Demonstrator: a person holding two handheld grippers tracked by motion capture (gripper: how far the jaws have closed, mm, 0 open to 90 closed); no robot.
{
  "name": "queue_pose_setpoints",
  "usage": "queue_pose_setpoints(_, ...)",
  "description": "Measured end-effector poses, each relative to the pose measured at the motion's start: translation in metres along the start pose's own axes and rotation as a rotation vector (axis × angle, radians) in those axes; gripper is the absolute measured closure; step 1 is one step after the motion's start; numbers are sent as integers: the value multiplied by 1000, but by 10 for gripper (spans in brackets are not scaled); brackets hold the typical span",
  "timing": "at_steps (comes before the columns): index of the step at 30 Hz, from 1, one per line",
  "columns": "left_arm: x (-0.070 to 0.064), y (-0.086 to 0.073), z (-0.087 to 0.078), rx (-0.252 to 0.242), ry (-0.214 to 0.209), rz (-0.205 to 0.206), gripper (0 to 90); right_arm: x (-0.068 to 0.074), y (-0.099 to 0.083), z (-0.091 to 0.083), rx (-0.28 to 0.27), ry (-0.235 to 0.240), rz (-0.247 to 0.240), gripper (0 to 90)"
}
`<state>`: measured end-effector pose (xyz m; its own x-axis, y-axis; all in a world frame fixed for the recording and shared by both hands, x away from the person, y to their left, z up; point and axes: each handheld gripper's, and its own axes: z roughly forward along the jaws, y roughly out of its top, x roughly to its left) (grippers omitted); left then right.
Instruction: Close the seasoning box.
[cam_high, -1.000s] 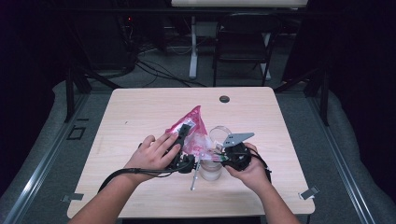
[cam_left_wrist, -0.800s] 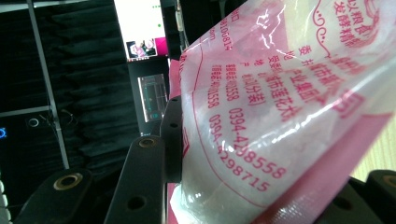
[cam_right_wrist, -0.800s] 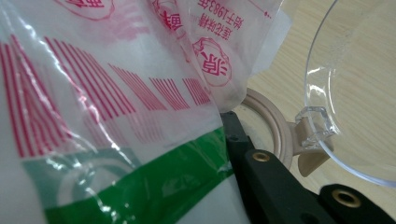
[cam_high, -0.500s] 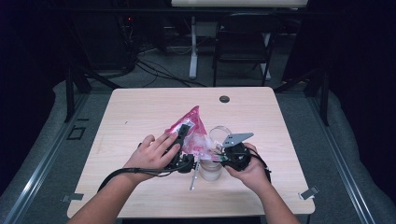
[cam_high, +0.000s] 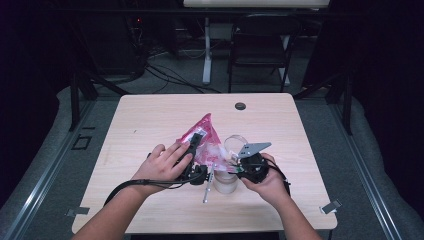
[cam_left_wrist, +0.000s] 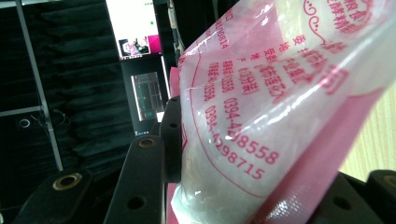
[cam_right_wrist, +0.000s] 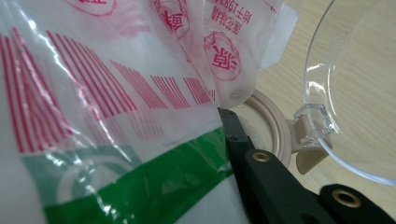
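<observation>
Pouring hasn't begun, by my reckoning. The pink plastic bag (cam_high: 204, 141) of white powder (sugar, perhaps) hangs tilted near the desk's (cam_high: 150, 115) front edge, left gripper (cam_high: 196, 145) fingers clamped on it, right gripper (cam_high: 239, 165) fingers pinching its corner. The open clear jar (cam_high: 226, 181) waits beneath, its lid (cam_high: 236, 145) flipped back.

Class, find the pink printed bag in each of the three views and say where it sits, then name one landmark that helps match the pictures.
High view: the pink bag lies mid-table, between the left gripper and the right gripper.
Left gripper view: the bag covers the centre and right, held between the black jaws.
Right gripper view: the bag covers the left and centre.
Shared landmark: the clear lid beside the bag.
</observation>
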<state>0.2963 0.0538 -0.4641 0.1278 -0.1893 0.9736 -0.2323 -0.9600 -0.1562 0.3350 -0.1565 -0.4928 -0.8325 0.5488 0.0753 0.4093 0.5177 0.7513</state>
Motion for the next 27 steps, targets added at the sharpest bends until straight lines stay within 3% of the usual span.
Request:
queue_pose_setpoints(11, -2, -3, 1, 0, -17, -15, 660, 0, 0, 0, 8, -3, -5, 900)
queue_pose_setpoints(15, -1, -4, 1, 1, -25, 6, 667, 0, 0, 0, 11, -7, -7, 900)
queue_pose_setpoints(17, -3, -4, 1, 4, -33, -12, 669, 0, 0, 0, 11, -8, -7, 900)
queue_pose_setpoints(27, -2, -5, 1, 5, -37, 10, 670, 0, 0, 1, 17, -12, -9, 900)
